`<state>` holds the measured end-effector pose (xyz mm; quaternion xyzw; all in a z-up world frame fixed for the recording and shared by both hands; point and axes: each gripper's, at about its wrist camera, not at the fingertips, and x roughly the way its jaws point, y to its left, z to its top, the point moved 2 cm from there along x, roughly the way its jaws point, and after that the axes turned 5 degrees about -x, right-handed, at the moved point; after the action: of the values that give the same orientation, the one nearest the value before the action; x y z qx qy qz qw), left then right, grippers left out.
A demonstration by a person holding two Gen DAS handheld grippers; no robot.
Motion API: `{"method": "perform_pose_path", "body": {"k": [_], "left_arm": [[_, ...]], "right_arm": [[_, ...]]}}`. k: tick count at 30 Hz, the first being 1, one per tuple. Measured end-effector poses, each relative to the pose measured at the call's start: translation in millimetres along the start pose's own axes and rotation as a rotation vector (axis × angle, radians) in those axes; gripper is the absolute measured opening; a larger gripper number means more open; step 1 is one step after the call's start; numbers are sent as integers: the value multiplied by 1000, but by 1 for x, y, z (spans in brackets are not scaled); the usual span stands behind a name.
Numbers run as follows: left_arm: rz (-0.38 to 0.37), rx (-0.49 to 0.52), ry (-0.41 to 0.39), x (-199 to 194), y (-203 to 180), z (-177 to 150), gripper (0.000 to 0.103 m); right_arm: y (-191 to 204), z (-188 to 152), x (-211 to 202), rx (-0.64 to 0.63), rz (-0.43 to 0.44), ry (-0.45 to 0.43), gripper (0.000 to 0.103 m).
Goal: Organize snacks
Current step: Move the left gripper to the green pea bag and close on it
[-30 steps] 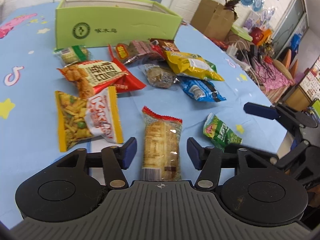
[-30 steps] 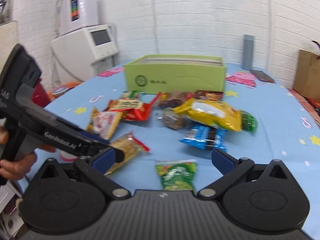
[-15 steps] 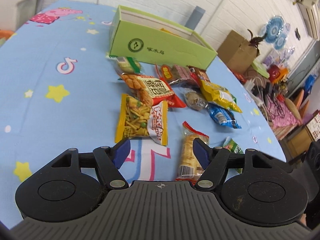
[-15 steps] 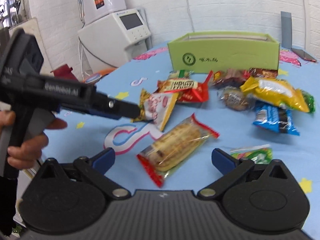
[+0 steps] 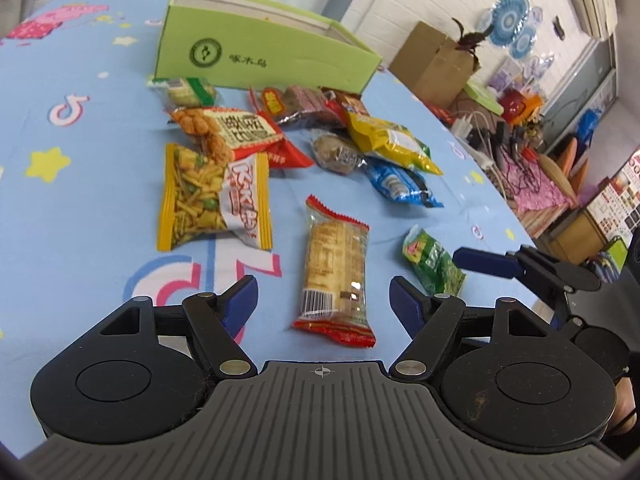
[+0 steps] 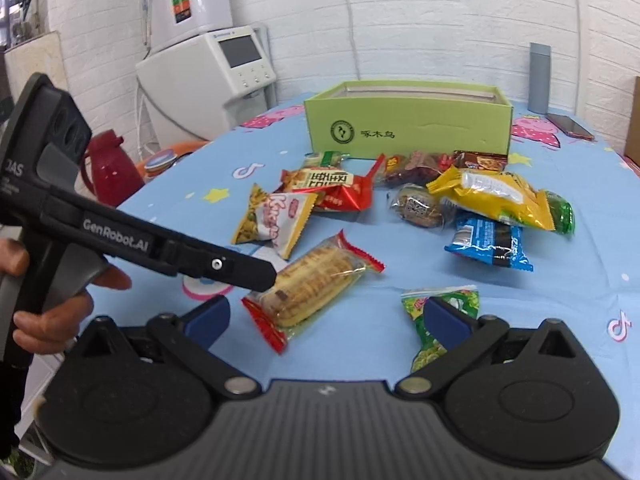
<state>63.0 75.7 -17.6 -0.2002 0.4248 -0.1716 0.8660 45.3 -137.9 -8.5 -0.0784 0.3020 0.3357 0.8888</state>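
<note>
Now, your readings:
Green box (image 6: pixel 408 126): far on desk (image 5: pixel 80 216); contents hidden from you.
Snacks: loose before it.
Biscuit pack (image 5: pixel 334 268): between left tool (image 5: pixel 322 300), just widened, untouched.
Right tool (image 6: pixel 326 320): spread, empty.

Open green box (image 6: pixel 408 128) stands at the far side of the blue surface (image 5: pixel 80 220). Before it lie loose snack packets: a clear biscuit pack (image 5: pixel 335 270) with red ends nearest, a yellow mixed-snack bag (image 5: pixel 212 196) to its left, a small green packet (image 5: pixel 434 260) to its right.
</note>
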Motion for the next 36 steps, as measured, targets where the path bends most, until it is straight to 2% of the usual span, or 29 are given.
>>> {"method": "perform_pose_path", "body": {"k": [3,6,8,12,14,16,20,23,25,27,30,32,36], "left_arm": [[4,-32,-2,-5,3,-5,62],[8,-75,-13,-6,3,-7,62],[-4,-80,-24,-5,-2,-3,63],[-92,-15,-1,11,-36,16,63],[-138,48,27,26,-58,25,64],[-146,121,73,47,-76,35,64],[-113,255,170,87,-93,49,62],[-140,304,227,103,-94,57,62],[-158,332,260,113,-94,61,62],[-168,362,277,121,-97,62,61],[-163,368,314,128,-96,57,43],[-162,372,302,125,-94,51,40],[-190,305,303,112,-87,38,38]], "right_arm": [[-8,7,4,-54,24,24,102],[-17,12,2,-91,-44,11,102],[-30,7,0,-48,-74,11,102],[-47,-13,-5,57,-106,12,102],[-51,-24,-13,108,-126,-4,102],[-53,-33,-20,171,-122,-22,102],[-50,-41,-27,232,-124,-50,102],[-45,-44,-27,257,-110,-42,90],[-43,-42,-20,247,-106,-16,88],[-41,-41,-10,203,-147,19,86],[-39,-39,1,100,-198,49,84],[-47,-36,7,47,-238,69,83],[-65,-32,7,43,-237,89,85]]}}
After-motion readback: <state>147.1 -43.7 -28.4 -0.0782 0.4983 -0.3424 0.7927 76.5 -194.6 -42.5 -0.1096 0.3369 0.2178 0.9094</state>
